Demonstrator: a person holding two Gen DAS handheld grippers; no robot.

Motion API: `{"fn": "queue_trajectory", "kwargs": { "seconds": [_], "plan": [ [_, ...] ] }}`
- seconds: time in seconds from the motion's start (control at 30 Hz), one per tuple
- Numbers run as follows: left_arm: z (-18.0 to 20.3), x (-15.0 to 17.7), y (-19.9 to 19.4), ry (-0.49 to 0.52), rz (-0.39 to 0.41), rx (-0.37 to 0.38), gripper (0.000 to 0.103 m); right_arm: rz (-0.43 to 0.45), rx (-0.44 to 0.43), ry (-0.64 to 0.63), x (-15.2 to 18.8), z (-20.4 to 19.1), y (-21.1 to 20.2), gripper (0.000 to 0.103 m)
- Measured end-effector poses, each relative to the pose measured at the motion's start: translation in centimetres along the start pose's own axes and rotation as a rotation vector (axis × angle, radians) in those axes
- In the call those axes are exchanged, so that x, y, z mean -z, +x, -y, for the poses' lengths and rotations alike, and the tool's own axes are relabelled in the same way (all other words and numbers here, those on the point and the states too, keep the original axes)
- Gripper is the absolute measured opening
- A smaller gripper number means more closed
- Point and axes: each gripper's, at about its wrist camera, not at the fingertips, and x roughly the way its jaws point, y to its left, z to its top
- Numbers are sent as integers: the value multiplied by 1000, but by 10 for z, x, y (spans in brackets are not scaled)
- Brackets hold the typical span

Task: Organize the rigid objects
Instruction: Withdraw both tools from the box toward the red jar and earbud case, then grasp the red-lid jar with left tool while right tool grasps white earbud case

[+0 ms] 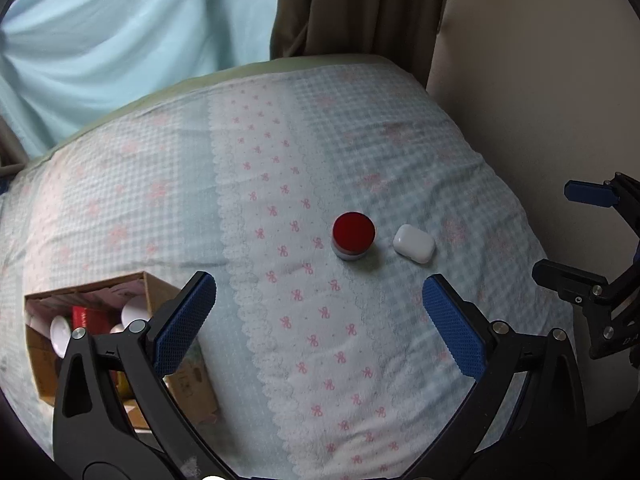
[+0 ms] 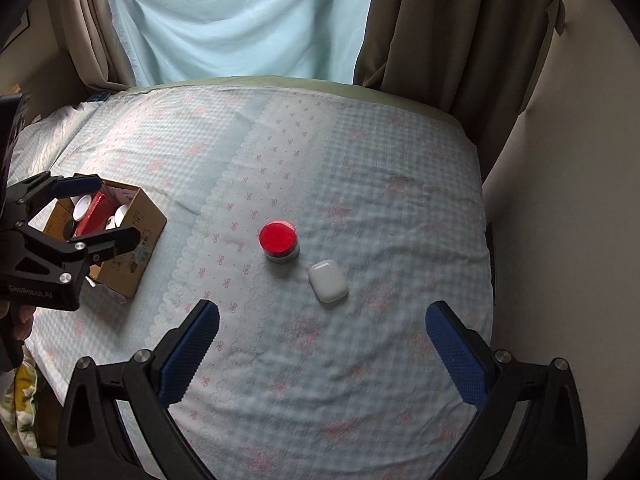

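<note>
A small round jar with a red lid point(image 1: 353, 235) point(image 2: 279, 241) stands on the patterned bedspread. A white earbud case point(image 1: 413, 243) point(image 2: 327, 281) lies just to its right, apart from it. A cardboard box point(image 1: 116, 340) point(image 2: 132, 236) at the left holds white round items and a red packet. My left gripper point(image 1: 320, 316) is open and empty, hovering short of the jar. My right gripper point(image 2: 322, 340) is open and empty, hovering short of the earbud case. Each gripper shows in the other's view: the right one point(image 1: 576, 236), the left one over the box point(image 2: 108, 208).
The bed point(image 2: 360, 360) is covered by a blue checked cloth with pink bows. A cream wall point(image 2: 568, 200) runs along its right side. Brown curtains point(image 2: 440, 20) and a light blue curtain point(image 2: 240, 20) hang behind the far edge.
</note>
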Motion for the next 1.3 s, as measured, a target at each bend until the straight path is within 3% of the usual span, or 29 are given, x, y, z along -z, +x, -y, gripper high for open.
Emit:
{"fn": "queue_trajectory", "kwargs": {
  "seconds": [0.1, 0.27, 0.33, 0.47, 0.53, 0.6, 0.7, 0.77, 0.83, 1.3],
  "plan": [
    [6, -2, 51, 32, -11, 6, 103, -4, -8, -50, 3, 7, 39, 103],
    [13, -3, 125, 48, -38, 40, 102, -33, -25, -101, 8, 15, 106, 93],
    [16, -3, 149, 57, -50, 47, 97, -43, -35, -119, 11, 16, 129, 86],
    [18, 0, 183, 53, -74, 75, 88, -54, -42, -180, 18, 10, 166, 83],
    [20, 2, 195, 57, -87, 90, 86, -75, -48, -205, 22, 7, 181, 74],
    [22, 2, 204, 68, -92, 97, 85, -92, -55, -228, 24, 5, 191, 69],
    [25, 2, 212, 88, -98, 100, 70, -88, -57, -250, 23, 2, 197, 65],
    [26, 0, 213, 98, -91, 91, 64, -89, -68, -249, 21, 0, 199, 57],
    [26, -2, 213, 104, -90, 111, 51, -92, -55, -254, 20, -1, 201, 45],
    [18, -2, 195, 74, -78, 98, 50, -84, -32, -204, 15, -4, 193, 44]
  ]
}}
